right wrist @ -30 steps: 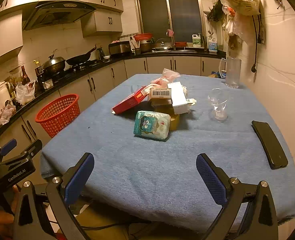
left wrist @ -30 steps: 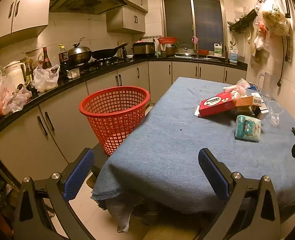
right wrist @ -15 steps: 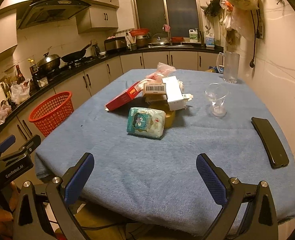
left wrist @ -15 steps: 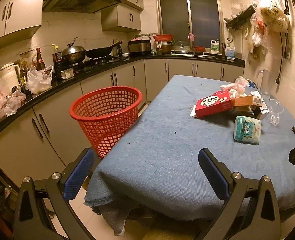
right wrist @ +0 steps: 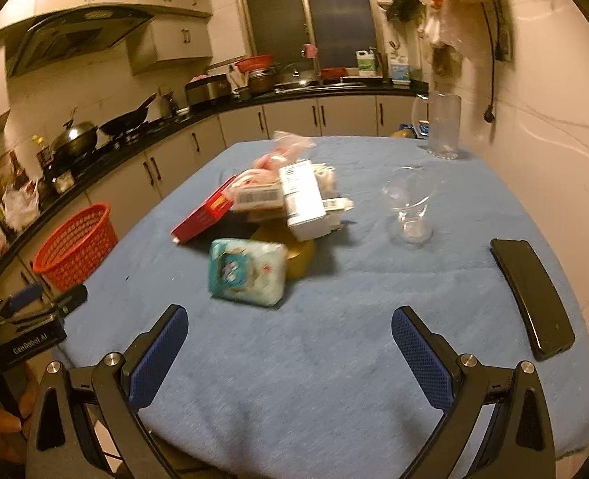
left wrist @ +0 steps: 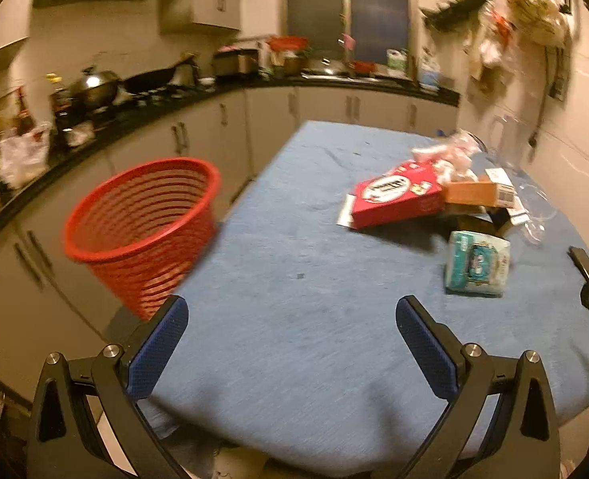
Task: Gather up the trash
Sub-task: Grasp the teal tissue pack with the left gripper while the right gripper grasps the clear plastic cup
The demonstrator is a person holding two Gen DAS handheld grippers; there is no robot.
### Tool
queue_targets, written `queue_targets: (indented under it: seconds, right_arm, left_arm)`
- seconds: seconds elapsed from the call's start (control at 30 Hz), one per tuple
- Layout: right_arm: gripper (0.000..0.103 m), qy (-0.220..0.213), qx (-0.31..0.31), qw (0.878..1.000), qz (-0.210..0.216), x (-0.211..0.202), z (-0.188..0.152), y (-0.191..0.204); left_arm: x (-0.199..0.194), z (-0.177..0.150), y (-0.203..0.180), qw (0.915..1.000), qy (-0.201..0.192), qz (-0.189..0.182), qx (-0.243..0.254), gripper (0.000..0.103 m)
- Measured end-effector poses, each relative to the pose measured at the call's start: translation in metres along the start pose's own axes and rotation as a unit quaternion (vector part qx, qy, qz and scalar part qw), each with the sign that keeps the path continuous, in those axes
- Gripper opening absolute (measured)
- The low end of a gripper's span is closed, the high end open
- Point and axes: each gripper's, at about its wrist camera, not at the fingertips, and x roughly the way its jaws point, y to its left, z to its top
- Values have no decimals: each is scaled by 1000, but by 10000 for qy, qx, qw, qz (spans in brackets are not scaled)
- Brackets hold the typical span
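A pile of trash lies mid-table: a red box (left wrist: 396, 195) (right wrist: 202, 215), a white carton (right wrist: 302, 199), an orange box (left wrist: 474, 192), crumpled pink-white plastic (left wrist: 450, 155) (right wrist: 282, 151) and a teal tissue pack (left wrist: 476, 263) (right wrist: 248, 271) nearest me. A red mesh basket (left wrist: 143, 223) (right wrist: 77, 243) stands on the floor off the table's left side. My left gripper (left wrist: 292, 331) is open over the table's near left corner, nothing between its fingers. My right gripper (right wrist: 288, 343) is open above the near edge, short of the tissue pack.
The table wears a blue cloth (right wrist: 334, 319). A clear glass (right wrist: 408, 207), a tall clear jug (right wrist: 442, 123) and a black phone (right wrist: 532, 295) sit on its right side. Kitchen counters with pans and bags run along the left and back. Bags hang on the right wall.
Both grippers have moved forward over the table toward the trash pile. The basket has slid left in the left wrist view. Both stay open.
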Motion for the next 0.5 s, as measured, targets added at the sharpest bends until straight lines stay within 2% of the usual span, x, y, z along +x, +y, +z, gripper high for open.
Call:
queue_targets:
  seconds: [0.17,0.27,0.33,0.4,0.47,0.5]
  right_arm:
    - [103,58,-130,9999,75,7,11,-7]
    - [103,218,-148,9987,438,14,22,-13]
    - [102,259,-181,9981,530,19,31,-16]
    - [99,296,-303,9975,558,24,38,-15]
    - [94,412,-393,9967,583,32,44,-16]
    - [88,470,-405,9962,615,37,47,-16]
  left_arm:
    - [20,11,-18,9985,183,-434,278,103]
    - [28,21,-26,9965,230,-692,411,103]
    - [34,27,-30,9949,285,-845,471,101]
    - [39,31,-32,9925,398,-1056,475,91]
    - [48,34,-35,9888,568,-1294,477,85]
    - [53,36,-38,9847,708,-1520,484,85]
